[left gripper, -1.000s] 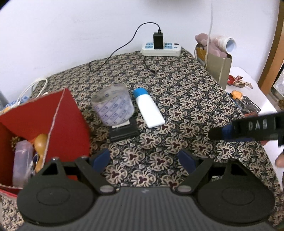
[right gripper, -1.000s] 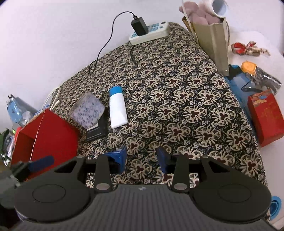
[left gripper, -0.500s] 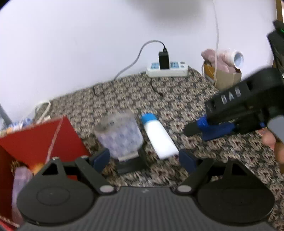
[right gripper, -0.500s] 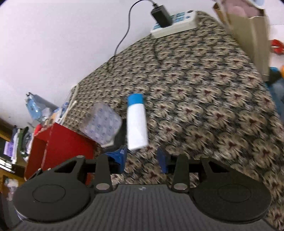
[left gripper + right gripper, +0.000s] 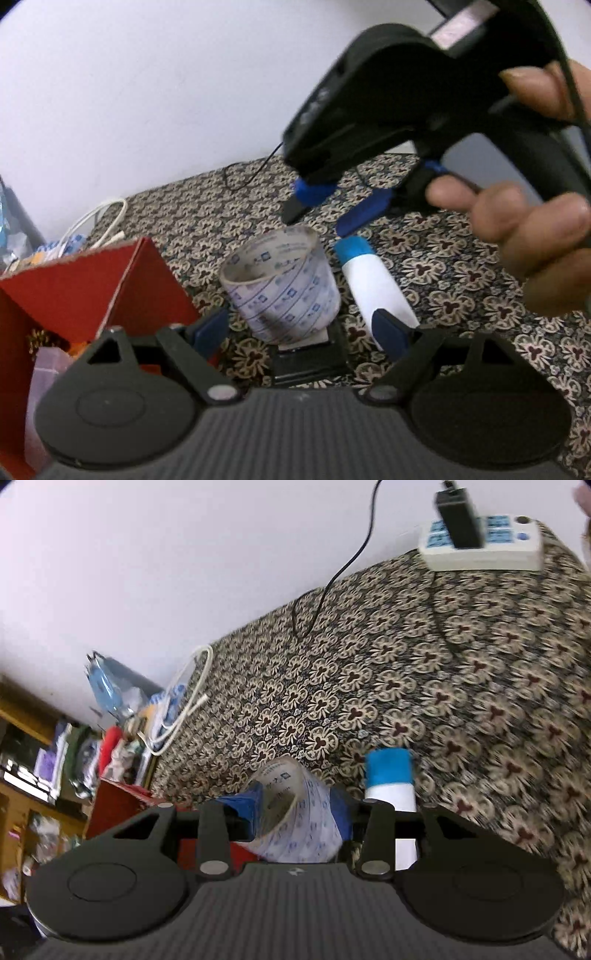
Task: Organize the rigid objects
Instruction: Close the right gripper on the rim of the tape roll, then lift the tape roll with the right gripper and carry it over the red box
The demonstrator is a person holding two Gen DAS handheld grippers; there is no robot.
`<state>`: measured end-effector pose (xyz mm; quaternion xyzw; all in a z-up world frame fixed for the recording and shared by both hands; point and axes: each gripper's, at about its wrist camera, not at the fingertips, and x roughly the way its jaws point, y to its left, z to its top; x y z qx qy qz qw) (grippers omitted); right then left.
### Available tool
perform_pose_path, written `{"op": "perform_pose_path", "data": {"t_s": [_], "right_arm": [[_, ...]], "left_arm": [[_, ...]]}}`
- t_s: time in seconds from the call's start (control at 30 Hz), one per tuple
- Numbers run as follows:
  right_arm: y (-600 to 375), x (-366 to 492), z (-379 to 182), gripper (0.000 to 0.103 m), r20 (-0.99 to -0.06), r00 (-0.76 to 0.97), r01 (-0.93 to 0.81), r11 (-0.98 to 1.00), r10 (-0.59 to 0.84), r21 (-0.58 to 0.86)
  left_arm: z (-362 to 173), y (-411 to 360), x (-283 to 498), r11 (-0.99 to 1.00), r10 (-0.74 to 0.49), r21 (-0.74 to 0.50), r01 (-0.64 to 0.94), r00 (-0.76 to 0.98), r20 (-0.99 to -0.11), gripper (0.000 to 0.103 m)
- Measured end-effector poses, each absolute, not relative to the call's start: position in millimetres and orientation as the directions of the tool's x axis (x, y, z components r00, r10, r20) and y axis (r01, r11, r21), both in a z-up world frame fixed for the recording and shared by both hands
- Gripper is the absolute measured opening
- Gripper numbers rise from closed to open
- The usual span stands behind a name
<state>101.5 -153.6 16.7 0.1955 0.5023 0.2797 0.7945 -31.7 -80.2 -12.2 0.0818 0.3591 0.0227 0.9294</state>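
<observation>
A printed tape roll (image 5: 280, 284) stands on a black box (image 5: 308, 360) on the patterned cloth. Beside it on the right lies a white tube with a blue cap (image 5: 373, 291). An open red box (image 5: 92, 288) with items inside sits at the left. My left gripper (image 5: 299, 330) is open, low, just short of the roll and black box. My right gripper (image 5: 325, 210), held by a hand, hovers over the roll's far rim. In the right wrist view the tape roll (image 5: 295, 812) shows between the right gripper (image 5: 290, 814) fingers; its jaws are opening and no pressing shows.
A white power strip (image 5: 480, 550) with a black adapter sits at the far edge, its black cable trailing over the cloth. A white cable (image 5: 184, 709) loops at the left edge. Cluttered shelves (image 5: 44, 760) stand beyond the red box (image 5: 122, 805).
The right gripper swept in from the right to just above the tape roll, its fingers a little wider apart. The left gripper came closer and lower toward the roll and black box.
</observation>
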Motion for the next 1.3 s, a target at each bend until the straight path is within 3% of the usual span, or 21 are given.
{"op": "perform_pose_path", "data": {"t_s": [0.2,0.53,0.7,0.9,1.3], "right_arm": [[-129,117,2,0.026,-0.738,0.329,-0.291,0.807,0.589,0.514],[-141,116,-14,0.017,-0.73,0.252,-0.254,0.772,0.635,0.583],[-156,101,-11,0.014,-0.736,0.248,-0.25,0.775,0.63,0.58],[-179,77,-9,0.011,-0.723,0.246,-0.216,0.764,0.645,0.608],[-224,-3,-1,0.01,-0.712,0.306,-0.133,0.769,0.632,0.626]], "left_arm": [[-23,-74,-18,0.987,0.118,0.163,-0.009,0.731,-0.673,0.085],[-25,-75,-8,0.984,0.108,0.176,0.016,0.736,-0.669,0.084],[-19,-79,-13,0.983,0.094,0.18,0.036,0.745,-0.661,0.07],[-7,-79,-31,0.991,0.026,0.117,0.07,0.745,-0.666,0.067],[8,-107,-103,0.973,-0.082,0.107,0.202,0.745,-0.662,0.067]]}}
